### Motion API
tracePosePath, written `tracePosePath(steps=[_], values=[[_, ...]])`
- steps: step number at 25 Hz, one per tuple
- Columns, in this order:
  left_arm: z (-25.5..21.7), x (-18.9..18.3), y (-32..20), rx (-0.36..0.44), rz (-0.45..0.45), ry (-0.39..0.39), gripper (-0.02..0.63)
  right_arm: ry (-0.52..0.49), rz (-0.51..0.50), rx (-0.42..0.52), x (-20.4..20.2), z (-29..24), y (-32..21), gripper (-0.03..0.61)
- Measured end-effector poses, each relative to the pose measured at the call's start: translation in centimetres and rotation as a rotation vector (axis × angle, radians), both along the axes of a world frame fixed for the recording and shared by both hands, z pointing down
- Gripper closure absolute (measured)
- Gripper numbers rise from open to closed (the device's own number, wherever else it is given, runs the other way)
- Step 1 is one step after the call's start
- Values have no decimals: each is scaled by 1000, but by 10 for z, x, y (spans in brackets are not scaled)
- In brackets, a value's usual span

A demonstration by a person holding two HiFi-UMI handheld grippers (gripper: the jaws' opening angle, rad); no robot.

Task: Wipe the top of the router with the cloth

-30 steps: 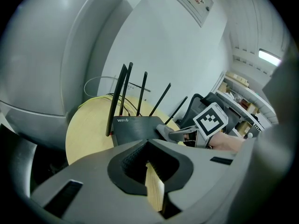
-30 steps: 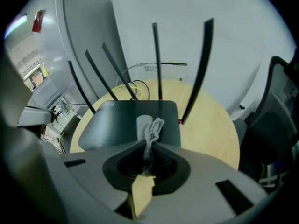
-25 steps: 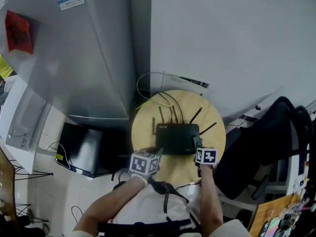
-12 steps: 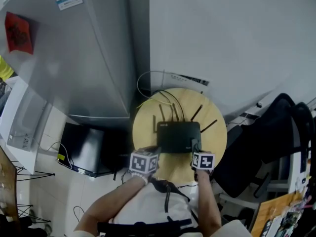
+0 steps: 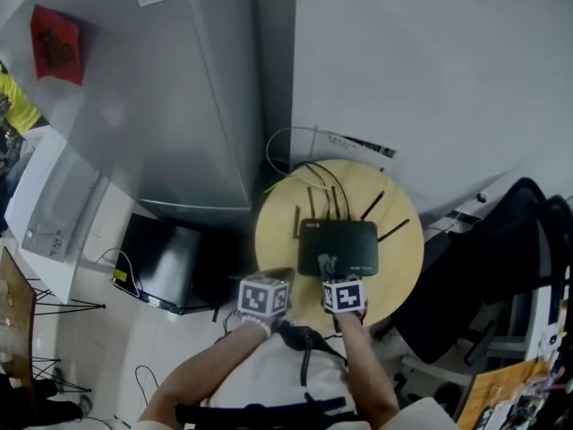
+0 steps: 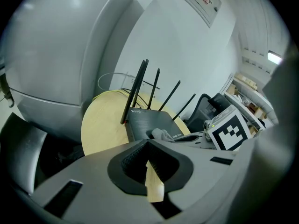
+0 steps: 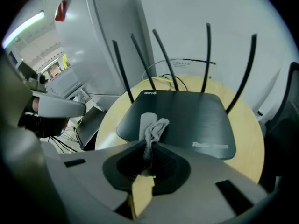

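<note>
Two hand-held grippers reach over the near edge of a round, pale wooden tabletop [image 5: 279,231] that carries a flat black plastic router [image 5: 349,245].

The right hand-held gripper [image 5: 329,269] has its jaws clamped on a small bunched grey-white cloth [image 5: 326,262]. In the right gripper view the cloth [image 7: 152,126] rises out of the pinch of that hand-held gripper [image 7: 150,147], and its loose folded end lies on the router [image 7: 191,115], on the near-left part of the dark top. The router's printed lettering sits to the right of the cloth, uncovered.

The left hand-held gripper [image 5: 280,274] is held just beside the router's near-left corner, above the bare wood. In the left gripper view its jaws [image 6: 148,146] are pressed together at the tips with nothing between them, and only the tabletop [image 6: 100,125] shows through the gap behind them. Beyond lie the router [image 6: 145,121] and the cloth [image 6: 161,134] on its top.

Five thin black antennas [image 7: 207,55] stand up along the router's far edge. Thin white and yellow cables [image 5: 291,173] loop behind it, over the far rim of the tabletop [image 7: 250,148].

A tall grey metal cabinet [image 5: 170,97] stands to the left of the tabletop, and a black office chair [image 5: 501,240] stands at its right.
</note>
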State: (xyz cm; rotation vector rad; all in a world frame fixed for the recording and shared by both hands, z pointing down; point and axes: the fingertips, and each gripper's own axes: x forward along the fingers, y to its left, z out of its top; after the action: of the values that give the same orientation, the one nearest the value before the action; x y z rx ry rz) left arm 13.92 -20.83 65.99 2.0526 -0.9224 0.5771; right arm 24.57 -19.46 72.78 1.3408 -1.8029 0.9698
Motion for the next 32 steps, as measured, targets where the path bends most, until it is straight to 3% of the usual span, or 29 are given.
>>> tracePosePath(steps=[9,14,17,24,28,32], values=[[-3,-16,1,-2,-28,5,615,-20,-192,3,-67,0,-3,541],[-2,-9,1,-7,-16,12,615,-39,-157,21,-54,-7,-6,541],[-4,3,0,-5,12,26,615,-55,-56,58,-18,-21,-10,541],[-9,50,1,-6,125,80,615,40,186,87,124,-32,1,541],[-9,69,1,-3,177,81,615,86,221,63,172,-24,7,541],[-8,77,-2,-4,194,75,615,131,206,38,196,-7,-5,541]])
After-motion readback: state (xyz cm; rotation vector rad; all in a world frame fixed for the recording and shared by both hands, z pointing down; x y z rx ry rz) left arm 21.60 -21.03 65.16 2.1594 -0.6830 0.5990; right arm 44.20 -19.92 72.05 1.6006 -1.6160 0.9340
